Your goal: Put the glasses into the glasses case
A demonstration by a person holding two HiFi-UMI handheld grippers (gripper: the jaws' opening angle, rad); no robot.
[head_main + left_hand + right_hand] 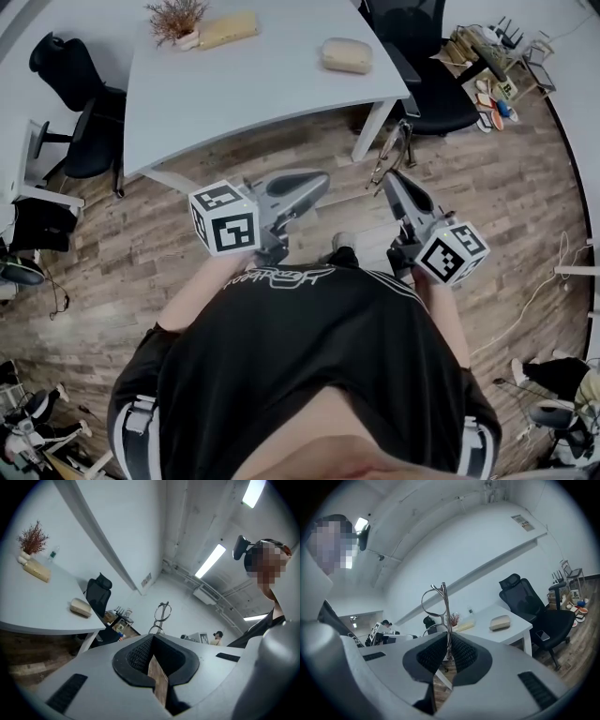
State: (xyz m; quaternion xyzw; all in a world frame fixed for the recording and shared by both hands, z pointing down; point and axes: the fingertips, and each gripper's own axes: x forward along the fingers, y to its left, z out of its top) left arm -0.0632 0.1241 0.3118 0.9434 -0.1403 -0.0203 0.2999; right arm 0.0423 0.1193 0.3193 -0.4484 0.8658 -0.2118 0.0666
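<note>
Chest in a black shirt (309, 375) is filling the low frame | we are pinching the glasses (445, 606) in the right tongs (447, 641), over the floor, well apart from the bench (262, 84) | left tongs (152, 639) are pressing together, empty | glasses case (347, 54) is lying on the bench, seemingly shut | we are judging pickup done; carrying, opening and inserting are left

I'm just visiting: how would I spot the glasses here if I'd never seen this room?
Find the big white table, then its front right leg above the wooden floor. Near that leg, the right gripper pinches the glasses in its jaws. They are a thin metal wire frame with round rims, the only thing held in the air.
</note>
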